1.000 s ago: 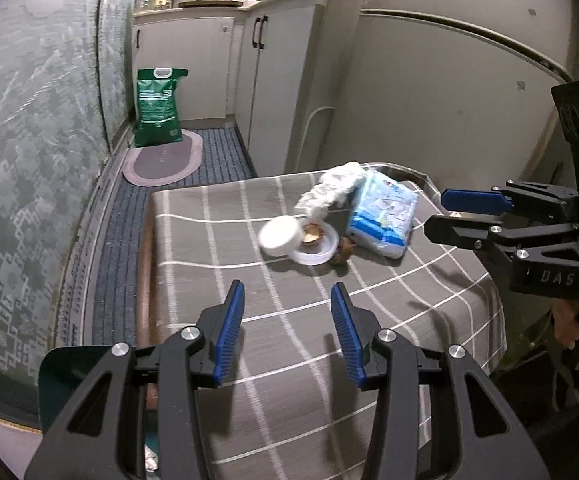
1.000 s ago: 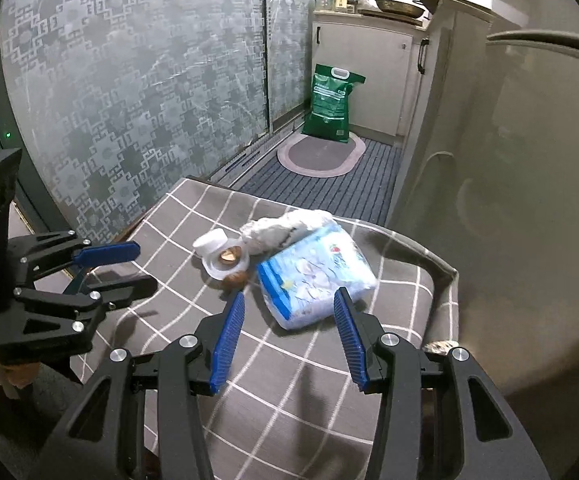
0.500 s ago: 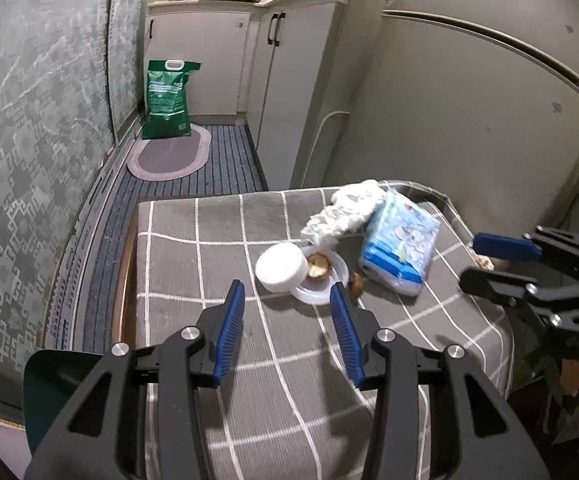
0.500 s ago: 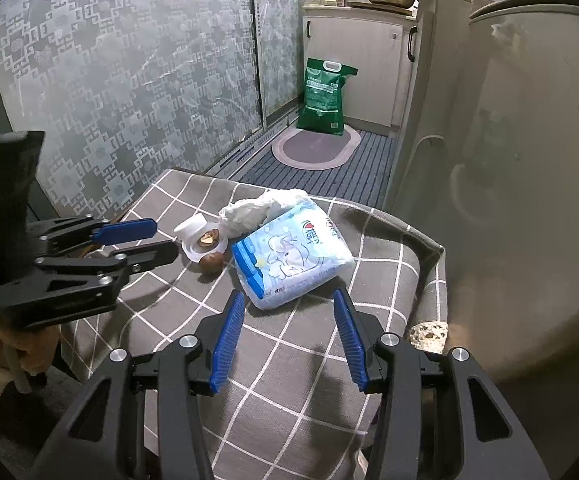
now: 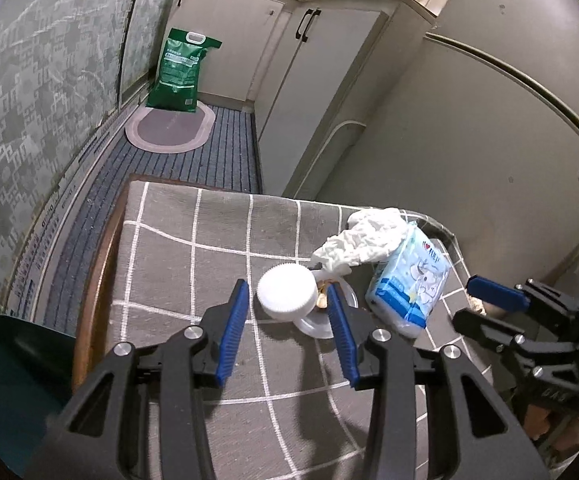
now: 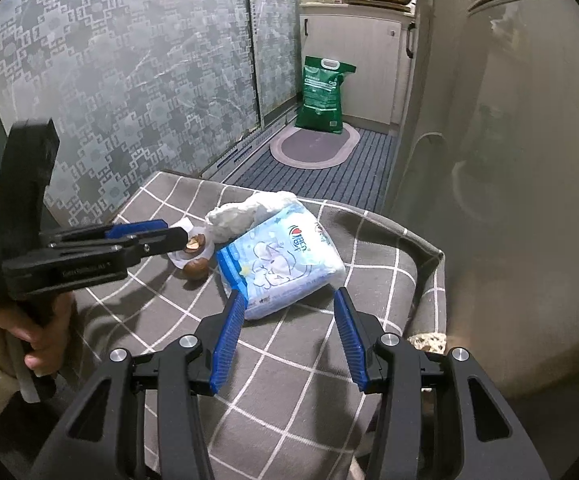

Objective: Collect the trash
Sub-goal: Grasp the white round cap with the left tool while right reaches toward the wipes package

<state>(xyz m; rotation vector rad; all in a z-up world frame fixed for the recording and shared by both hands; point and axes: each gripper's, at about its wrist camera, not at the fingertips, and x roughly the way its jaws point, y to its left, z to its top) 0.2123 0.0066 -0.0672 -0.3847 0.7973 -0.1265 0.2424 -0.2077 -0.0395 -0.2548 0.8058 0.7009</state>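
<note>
My left gripper (image 5: 287, 330) is closing around the white cup (image 5: 287, 300) at centre frame, pads not yet touching it; it leans on a clear lid (image 5: 321, 326) holding nut shells (image 6: 193, 242). If I squeeze off-centre the cup could roll and scatter them across the checked cloth (image 5: 193, 240). My right gripper (image 6: 289, 336) hangs half-open and empty just short of the blue tissue pack (image 6: 281, 258).

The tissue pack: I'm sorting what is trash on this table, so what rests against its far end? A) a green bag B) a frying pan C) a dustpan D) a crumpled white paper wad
D: the crumpled white paper wad lies against the far end of the blue tissue pack on the checked tablecloth.
</note>
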